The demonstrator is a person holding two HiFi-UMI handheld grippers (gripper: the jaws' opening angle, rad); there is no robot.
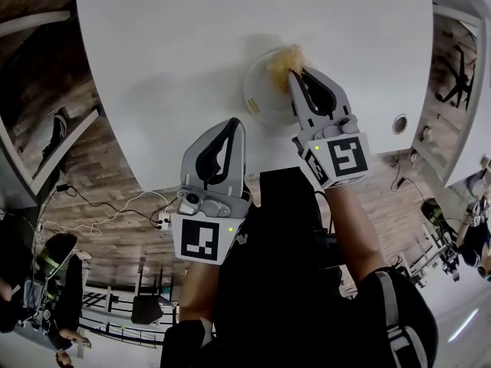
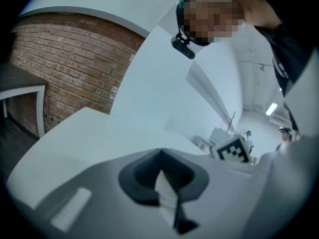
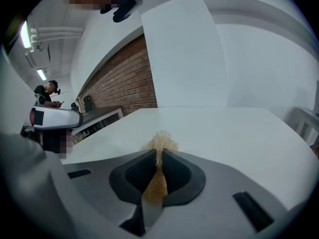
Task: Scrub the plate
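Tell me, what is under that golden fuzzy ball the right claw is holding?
A pale round plate, lying on the white table, sits under the scrubbing pad in the right gripper. The patch of plate directly beneath the pad is hidden.

No word, number, brand or label can be read anywhere in these views. The only printed signs are black-and-white square markers. In the head view, the left marker [image 1: 201,238] stands on the cube of the left hand-held gripper [image 1: 237,123]. The right marker [image 1: 347,157] stands on the cube of the right hand-held gripper [image 1: 294,73]. Both are block patterns, not letters. The left gripper view shows one more patterned marker [image 2: 233,150], equally without lettering.
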